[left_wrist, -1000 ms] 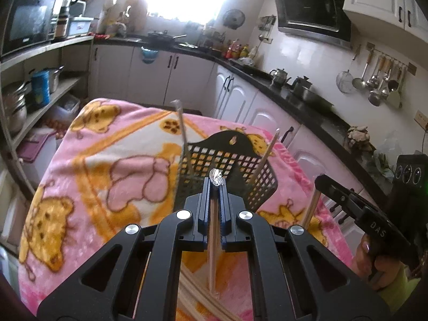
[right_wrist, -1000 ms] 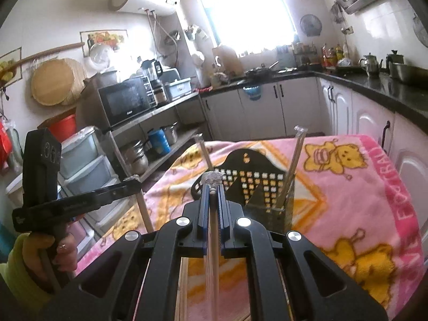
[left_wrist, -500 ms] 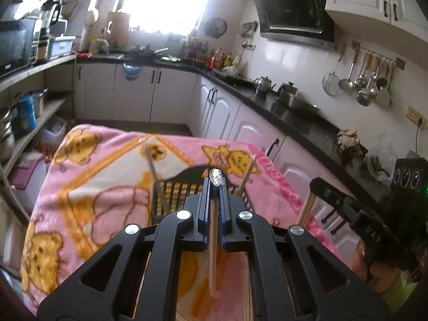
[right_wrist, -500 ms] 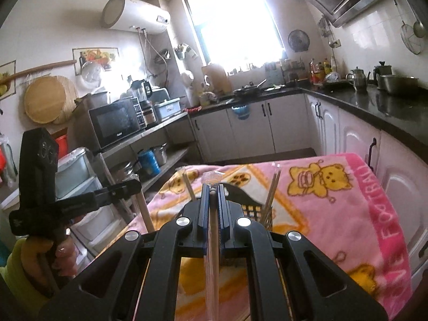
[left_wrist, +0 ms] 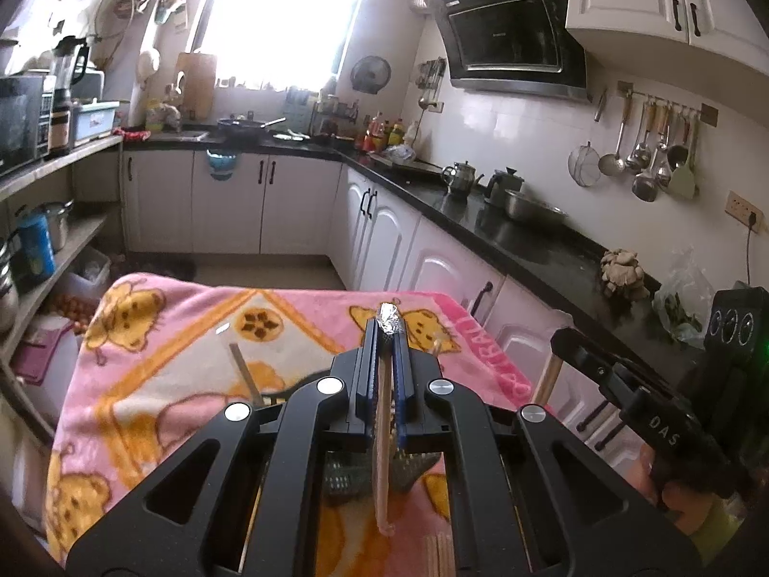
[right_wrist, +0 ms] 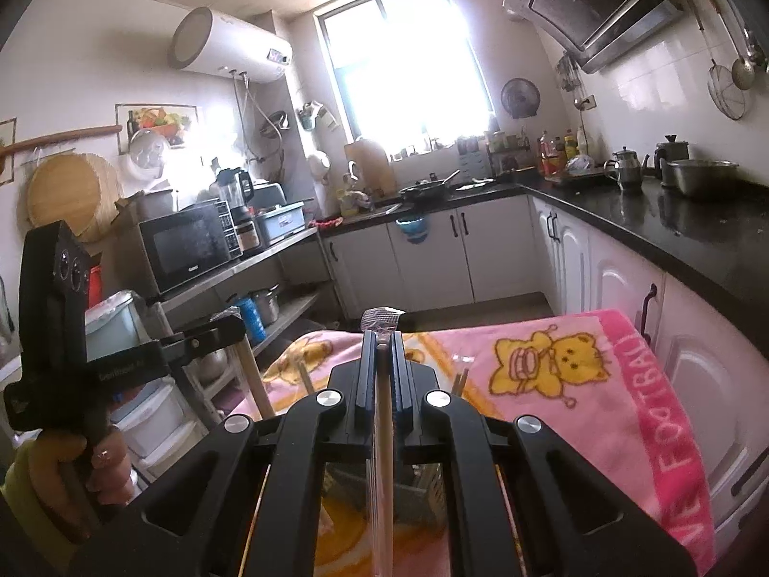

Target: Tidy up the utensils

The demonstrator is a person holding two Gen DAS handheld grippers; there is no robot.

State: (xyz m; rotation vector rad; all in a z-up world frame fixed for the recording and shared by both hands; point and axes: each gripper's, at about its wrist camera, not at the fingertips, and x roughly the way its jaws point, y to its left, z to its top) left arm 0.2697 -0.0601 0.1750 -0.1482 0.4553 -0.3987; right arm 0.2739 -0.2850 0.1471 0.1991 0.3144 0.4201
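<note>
My left gripper (left_wrist: 384,336) is shut on a wooden chopstick (left_wrist: 382,447) with a foil-wrapped tip, held upright above the table. My right gripper (right_wrist: 380,336) is shut on another chopstick (right_wrist: 383,457), also foil-tipped. The black mesh utensil basket (left_wrist: 346,476) sits below both grippers, mostly hidden behind their bodies; it also shows in the right wrist view (right_wrist: 423,485). Chopsticks stand in it, their tops poking out (left_wrist: 242,370) (right_wrist: 461,377). Each gripper shows in the other's view: the right one (left_wrist: 625,384), the left one (right_wrist: 144,351).
The table is covered by a pink cartoon blanket (left_wrist: 158,360). More chopsticks lie on a wooden board at the near edge (left_wrist: 442,553). A black counter (left_wrist: 528,250) with white cabinets runs along the right. Shelves with pots and a microwave (right_wrist: 187,250) stand at left.
Both grippers have risen and tilted up with their chopsticks. The basket has dropped from the middle of both views to behind the gripper bodies.
</note>
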